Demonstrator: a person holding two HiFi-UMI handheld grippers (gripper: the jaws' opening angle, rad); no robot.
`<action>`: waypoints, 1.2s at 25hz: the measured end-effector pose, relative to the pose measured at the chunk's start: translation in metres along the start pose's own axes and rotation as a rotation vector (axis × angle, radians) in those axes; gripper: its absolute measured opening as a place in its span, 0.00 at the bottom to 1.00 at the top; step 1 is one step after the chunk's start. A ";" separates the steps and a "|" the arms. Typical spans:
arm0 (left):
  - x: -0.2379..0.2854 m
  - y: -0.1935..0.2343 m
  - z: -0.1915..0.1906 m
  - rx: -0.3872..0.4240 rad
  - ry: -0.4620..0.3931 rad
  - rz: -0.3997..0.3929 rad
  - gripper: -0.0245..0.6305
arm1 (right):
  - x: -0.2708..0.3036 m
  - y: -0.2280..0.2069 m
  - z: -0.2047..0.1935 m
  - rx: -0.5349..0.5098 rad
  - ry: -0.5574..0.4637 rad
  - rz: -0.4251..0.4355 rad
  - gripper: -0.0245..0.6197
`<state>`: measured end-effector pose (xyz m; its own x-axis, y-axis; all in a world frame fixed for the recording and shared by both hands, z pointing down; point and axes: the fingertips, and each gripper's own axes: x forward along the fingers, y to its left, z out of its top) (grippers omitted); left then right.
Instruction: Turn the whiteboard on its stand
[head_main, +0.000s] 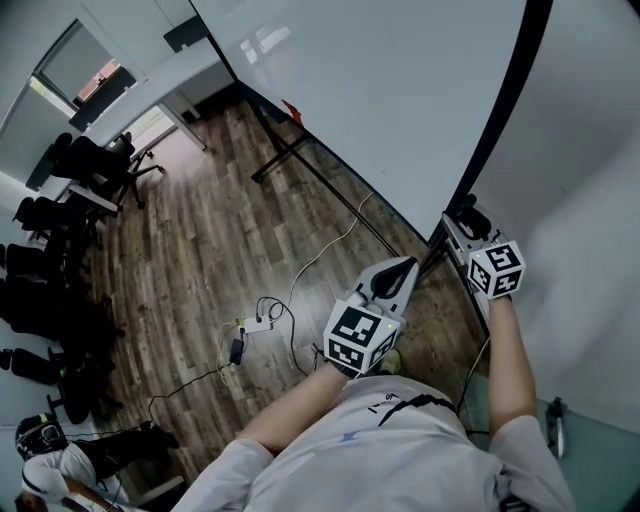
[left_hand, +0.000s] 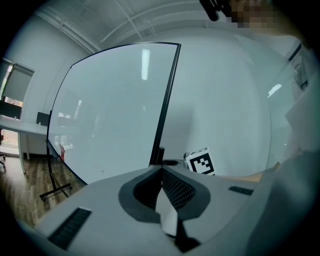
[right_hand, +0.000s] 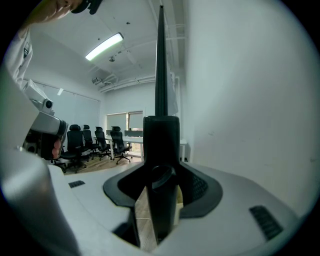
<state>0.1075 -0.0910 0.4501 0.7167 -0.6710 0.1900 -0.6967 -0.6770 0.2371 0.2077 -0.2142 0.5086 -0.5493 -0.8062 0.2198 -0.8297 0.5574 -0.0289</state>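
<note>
Whiteboard (head_main: 400, 90) fills 12 to 2 o'clock in head view, its black edge frame (head_main: 503, 115) slanting down toward 3. Right gripper (head_main: 463, 217) at 3 o'clock, fingers clamped on the black post (right_hand: 161, 132) at the frame's lower end. Left gripper (head_main: 408, 265) near it at 4 o'clock, fingers pressed together with nothing between. Office chairs (head_main: 60, 200) at 9 o'clock. Cables (head_main: 300, 290) lie on the wood floor (head_main: 200, 250).

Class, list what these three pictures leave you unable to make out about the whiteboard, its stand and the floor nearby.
- Whiteboard: its top is cut off by the head view's upper edge.
- Stand's near foot: hidden in the head view behind the left gripper and the person's arm.
- Post: it fills the right gripper in that gripper's view and hides what lies beyond.
- Power strip: too small in the head view to show its plugs.
</note>
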 end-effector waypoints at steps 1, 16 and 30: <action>0.000 -0.005 -0.002 0.002 0.001 -0.006 0.06 | -0.007 -0.001 -0.002 0.001 -0.001 -0.002 0.35; 0.009 -0.057 -0.010 0.030 0.011 -0.076 0.06 | -0.075 -0.008 -0.017 0.003 0.004 -0.025 0.35; 0.014 -0.083 -0.010 0.049 0.016 -0.109 0.06 | -0.098 -0.011 -0.024 0.042 0.031 -0.118 0.35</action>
<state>0.1753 -0.0409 0.4424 0.7883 -0.5881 0.1809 -0.6152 -0.7599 0.2099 0.2729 -0.1359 0.5109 -0.4443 -0.8590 0.2545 -0.8924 0.4494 -0.0411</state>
